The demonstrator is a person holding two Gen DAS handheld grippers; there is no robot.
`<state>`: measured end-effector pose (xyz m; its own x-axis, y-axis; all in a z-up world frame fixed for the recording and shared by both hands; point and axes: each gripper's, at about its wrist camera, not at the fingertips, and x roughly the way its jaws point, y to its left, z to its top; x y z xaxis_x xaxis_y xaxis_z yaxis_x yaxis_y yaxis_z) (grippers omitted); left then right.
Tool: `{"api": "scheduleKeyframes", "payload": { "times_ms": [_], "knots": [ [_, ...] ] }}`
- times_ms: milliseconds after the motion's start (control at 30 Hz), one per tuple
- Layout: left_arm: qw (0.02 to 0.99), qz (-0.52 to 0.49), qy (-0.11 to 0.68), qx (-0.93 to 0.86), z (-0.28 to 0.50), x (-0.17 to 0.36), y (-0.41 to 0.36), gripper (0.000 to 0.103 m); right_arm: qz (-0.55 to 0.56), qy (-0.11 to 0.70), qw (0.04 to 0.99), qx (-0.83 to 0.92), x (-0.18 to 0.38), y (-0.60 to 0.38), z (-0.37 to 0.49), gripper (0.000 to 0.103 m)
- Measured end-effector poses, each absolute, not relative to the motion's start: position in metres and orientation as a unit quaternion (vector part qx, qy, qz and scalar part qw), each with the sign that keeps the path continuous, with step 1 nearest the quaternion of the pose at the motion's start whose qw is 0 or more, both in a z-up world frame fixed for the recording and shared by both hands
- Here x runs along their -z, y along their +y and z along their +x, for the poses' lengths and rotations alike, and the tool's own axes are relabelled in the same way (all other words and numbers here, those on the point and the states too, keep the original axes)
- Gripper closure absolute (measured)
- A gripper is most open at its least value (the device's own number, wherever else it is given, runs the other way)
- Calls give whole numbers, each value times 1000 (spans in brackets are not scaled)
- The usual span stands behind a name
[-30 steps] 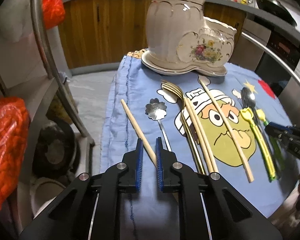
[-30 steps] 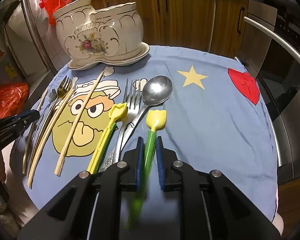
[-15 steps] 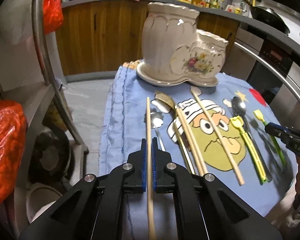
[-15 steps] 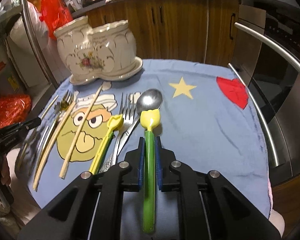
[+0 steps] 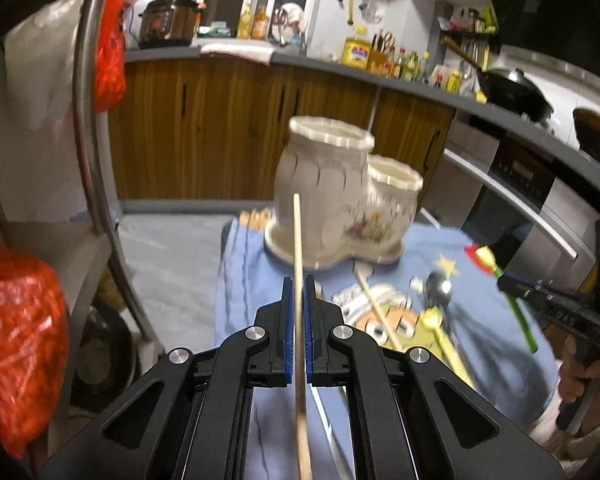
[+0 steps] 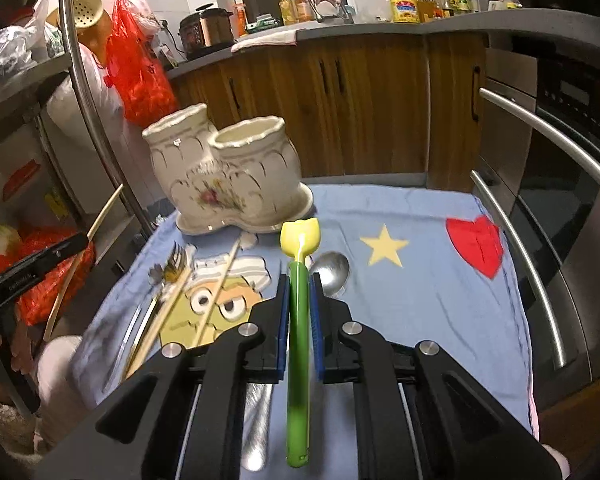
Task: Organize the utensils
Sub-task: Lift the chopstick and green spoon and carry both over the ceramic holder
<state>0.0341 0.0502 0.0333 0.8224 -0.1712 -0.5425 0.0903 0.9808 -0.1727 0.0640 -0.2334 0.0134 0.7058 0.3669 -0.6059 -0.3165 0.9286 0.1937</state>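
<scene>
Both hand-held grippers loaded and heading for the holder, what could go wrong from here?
1. The chopstick is clamped near mid-length in the left hand-held gripper; it may pivot.
2. The green fork in the right hand-held gripper could clip the ceramic holder's rim.
3. The two may collide near the holder.

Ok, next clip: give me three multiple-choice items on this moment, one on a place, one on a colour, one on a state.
1. Where does the ceramic holder stand?
A. far end of the blue cloth
B. kitchen counter
C. floor

2. What colour is the handle in the right gripper?
A. red
B. green
C. black

3. What is the left gripper doing?
A. standing open and empty
B. clamping a metal spoon
C. clamping a wooden chopstick

Answers: 1 A, its base sits on the cloth. 2 B, a green utensil with a yellow tip. 3 C, pads shut on the stick.
</scene>
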Motion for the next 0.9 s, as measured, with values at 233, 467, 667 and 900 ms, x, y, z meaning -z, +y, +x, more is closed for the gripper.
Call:
{"api": "scheduleKeyframes", "payload": {
  "times_ms": [233,467,667,900],
  "knots": [
    [965,-85,234,81,65,-75,60,98,36,306,930,-199,-42,-217,91,93],
    [974,-97,172,114,118,-113,55,98,52,263,935,-230,-77,-197,136,93],
    [976,-113,142,117,166,-130,53,98,87,230,940,-237,-98,-184,182,93],
    [977,-126,117,126,201,-138,49,98,116,204,944,-233,-95,-169,219,93]
  ]
}}
